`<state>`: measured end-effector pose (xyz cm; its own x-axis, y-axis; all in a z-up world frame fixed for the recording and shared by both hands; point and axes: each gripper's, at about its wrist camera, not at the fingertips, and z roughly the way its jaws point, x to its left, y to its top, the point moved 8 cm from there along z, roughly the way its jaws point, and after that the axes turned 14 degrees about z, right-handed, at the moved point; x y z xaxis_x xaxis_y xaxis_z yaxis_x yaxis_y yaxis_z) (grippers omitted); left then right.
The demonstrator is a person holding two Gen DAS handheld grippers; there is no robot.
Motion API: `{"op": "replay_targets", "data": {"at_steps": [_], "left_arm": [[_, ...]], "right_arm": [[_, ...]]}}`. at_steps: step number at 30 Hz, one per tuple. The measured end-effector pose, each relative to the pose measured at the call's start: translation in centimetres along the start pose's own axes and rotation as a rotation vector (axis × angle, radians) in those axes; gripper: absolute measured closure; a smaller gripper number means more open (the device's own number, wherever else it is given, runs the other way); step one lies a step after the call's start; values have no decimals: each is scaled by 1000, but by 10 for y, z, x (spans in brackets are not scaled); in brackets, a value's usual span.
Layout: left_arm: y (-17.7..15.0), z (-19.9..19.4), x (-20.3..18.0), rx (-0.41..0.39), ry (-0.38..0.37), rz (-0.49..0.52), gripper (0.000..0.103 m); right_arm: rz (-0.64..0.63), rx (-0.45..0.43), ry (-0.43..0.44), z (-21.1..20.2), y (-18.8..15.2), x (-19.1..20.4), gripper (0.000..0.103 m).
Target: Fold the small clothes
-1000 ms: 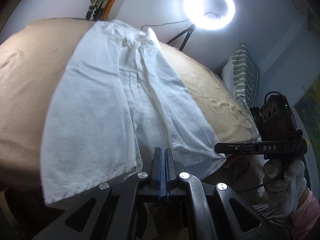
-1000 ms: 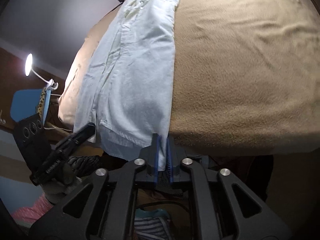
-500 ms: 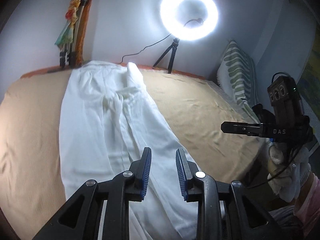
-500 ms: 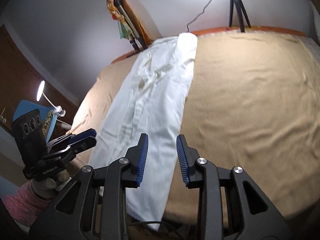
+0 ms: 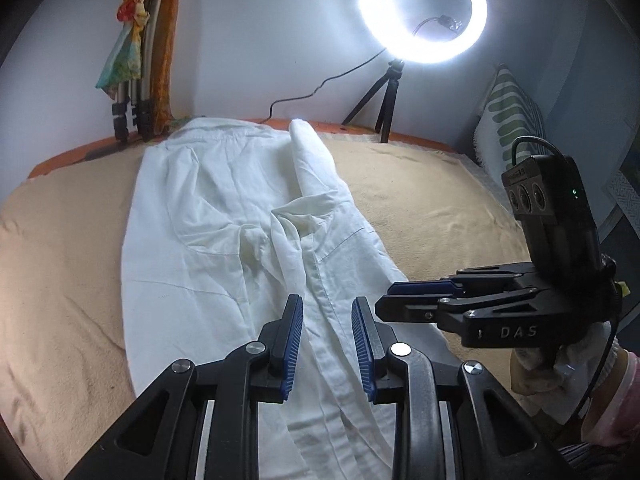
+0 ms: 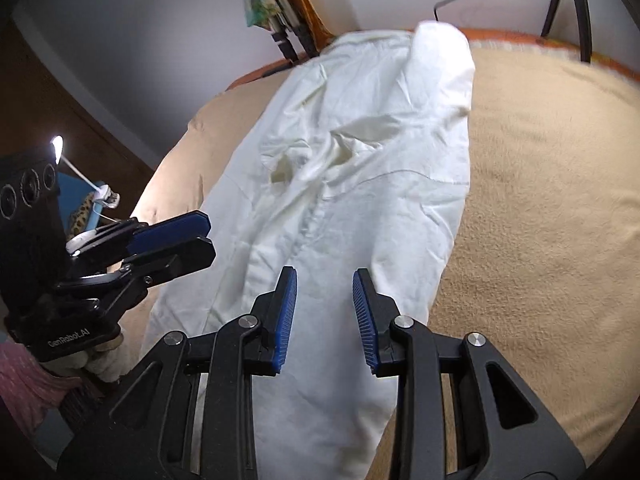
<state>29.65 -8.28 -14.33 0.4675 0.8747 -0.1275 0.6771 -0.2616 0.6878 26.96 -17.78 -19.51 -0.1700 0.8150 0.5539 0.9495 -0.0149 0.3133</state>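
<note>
A white garment (image 5: 224, 240) lies stretched lengthways on the tan bed cover (image 5: 60, 264), folded along its length with a rumpled ridge at the middle. It also shows in the right wrist view (image 6: 360, 184). My left gripper (image 5: 326, 312) is open and empty, hovering over the garment's near part. My right gripper (image 6: 324, 292) is open and empty above the garment's near end. The right gripper appears at the right of the left wrist view (image 5: 424, 296), and the left gripper at the left of the right wrist view (image 6: 172, 236).
A lit ring light (image 5: 424, 12) on a tripod stands at the bed's far edge with its cable. A green-patterned pillow (image 5: 508, 120) leans at the far right. Poles with colourful cloth (image 5: 136, 52) lean against the wall at the far left.
Both grippers let go of the garment's near hem and opened. Both then moved forward over the bed, so the garment now lies below them.
</note>
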Motion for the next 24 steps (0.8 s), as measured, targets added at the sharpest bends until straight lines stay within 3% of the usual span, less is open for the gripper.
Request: {"op": "replay_targets", "data": {"at_steps": [2, 5, 10, 14, 16, 17, 18, 23, 24], "left_arm": [[1, 8, -1, 3, -15, 7, 78], [2, 21, -7, 11, -45, 24, 78], [1, 44, -19, 39, -65, 68, 78], [-4, 55, -19, 63, -67, 71, 78], [-4, 58, -19, 66, -67, 67, 78], [-4, 59, -19, 67, -66, 65, 78], [-3, 58, -20, 66, -65, 66, 78], [18, 54, -34, 15, -57, 112, 75], [21, 57, -35, 18, -42, 126, 75]], "right_arm": [[44, -18, 41, -7, 7, -12, 72], [108, -86, 5, -19, 27, -41, 57], [235, -76, 20, -3, 56, -78, 57], [240, -65, 79, 8, 67, -74, 57], [216, -44, 98, 13, 65, -67, 69], [198, -36, 87, 16, 64, -63, 90], [172, -35, 49, 19, 64, -60, 97], [45, -100, -151, 5, 70, -58, 101], [56, -82, -152, 8, 71, -61, 101]]}}
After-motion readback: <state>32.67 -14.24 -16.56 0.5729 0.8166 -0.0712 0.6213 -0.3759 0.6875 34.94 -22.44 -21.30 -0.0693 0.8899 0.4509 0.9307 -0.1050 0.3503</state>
